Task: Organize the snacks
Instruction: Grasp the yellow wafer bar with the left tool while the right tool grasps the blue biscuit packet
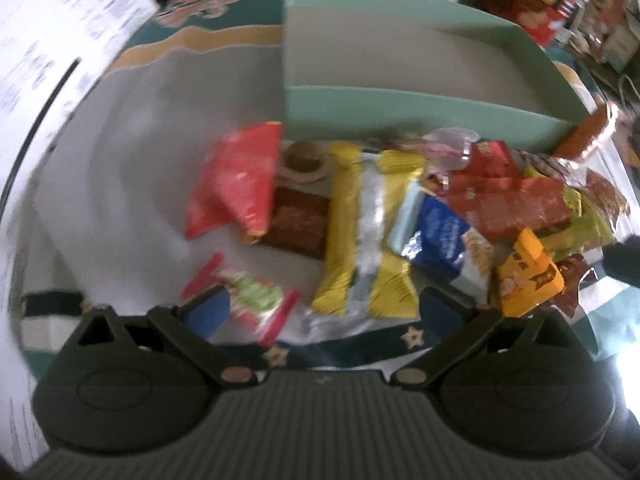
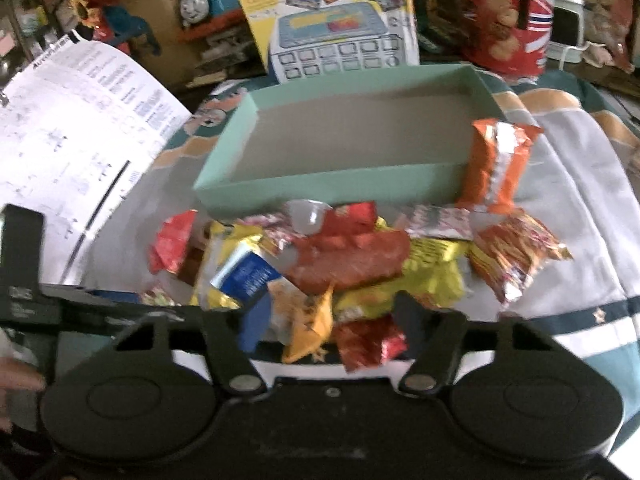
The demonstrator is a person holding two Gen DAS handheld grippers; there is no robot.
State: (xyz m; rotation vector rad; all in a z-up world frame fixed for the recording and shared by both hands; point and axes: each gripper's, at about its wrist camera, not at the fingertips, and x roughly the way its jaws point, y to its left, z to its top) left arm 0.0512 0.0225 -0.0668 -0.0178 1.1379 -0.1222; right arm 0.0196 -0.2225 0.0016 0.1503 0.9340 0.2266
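Observation:
A pile of snack packets lies on a grey cloth in front of an empty mint-green box [image 1: 400,108] [image 2: 320,188]. In the left wrist view I see a red packet [image 1: 236,184], a yellow and silver packet [image 1: 368,232], a blue packet [image 1: 440,232] and an orange packet [image 1: 528,276]. My left gripper [image 1: 320,312] is open above the near edge of the pile, a small red and green packet [image 1: 252,304] by its left finger. My right gripper [image 2: 332,320] is open over the near packets, with the blue packet [image 2: 248,272] and a small red one [image 2: 368,344] between its fingers. An orange packet [image 2: 500,164] leans on the box's right corner.
A white printed sheet [image 2: 72,120] lies at the left. Toy boxes [image 2: 336,20], a cookie bag [image 2: 504,28] and clutter stand behind the green box. The left gripper's body [image 2: 24,272] shows at the left edge of the right wrist view.

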